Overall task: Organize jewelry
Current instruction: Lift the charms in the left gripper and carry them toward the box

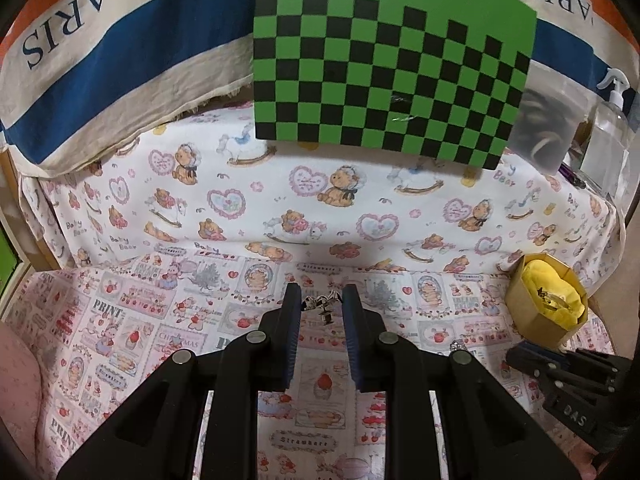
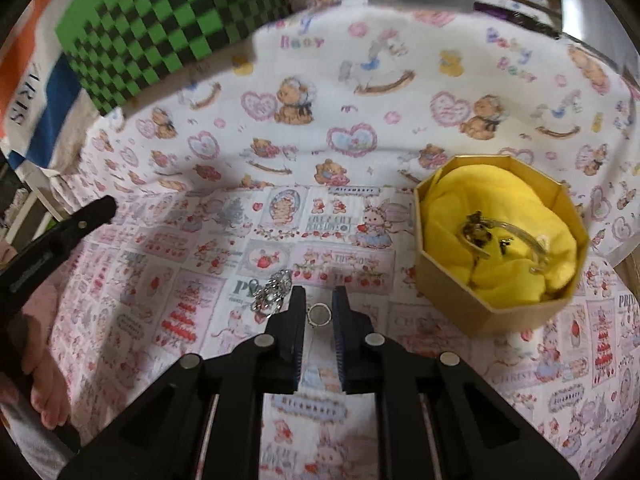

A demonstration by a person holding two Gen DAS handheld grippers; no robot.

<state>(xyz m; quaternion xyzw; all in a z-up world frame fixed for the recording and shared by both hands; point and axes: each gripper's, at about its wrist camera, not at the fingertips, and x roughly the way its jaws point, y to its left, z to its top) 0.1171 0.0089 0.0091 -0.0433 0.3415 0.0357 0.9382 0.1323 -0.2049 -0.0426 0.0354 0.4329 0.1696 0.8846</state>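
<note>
Here, right gripper point(image 2: 319, 304) around a ring point(image 2: 319, 314).

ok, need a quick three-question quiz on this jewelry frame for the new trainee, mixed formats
1. True or false: the lining of the octagonal box is blue.
2. What sits between the fingers of the right gripper? A) a silver ring B) a spray bottle C) a coin
3. Fill in: in the right wrist view, the sparkly silver piece lies on the printed cloth to the ____ of that gripper.

Key: 1 false, the lining is yellow. 2 A, the silver ring. 3 left.
</note>
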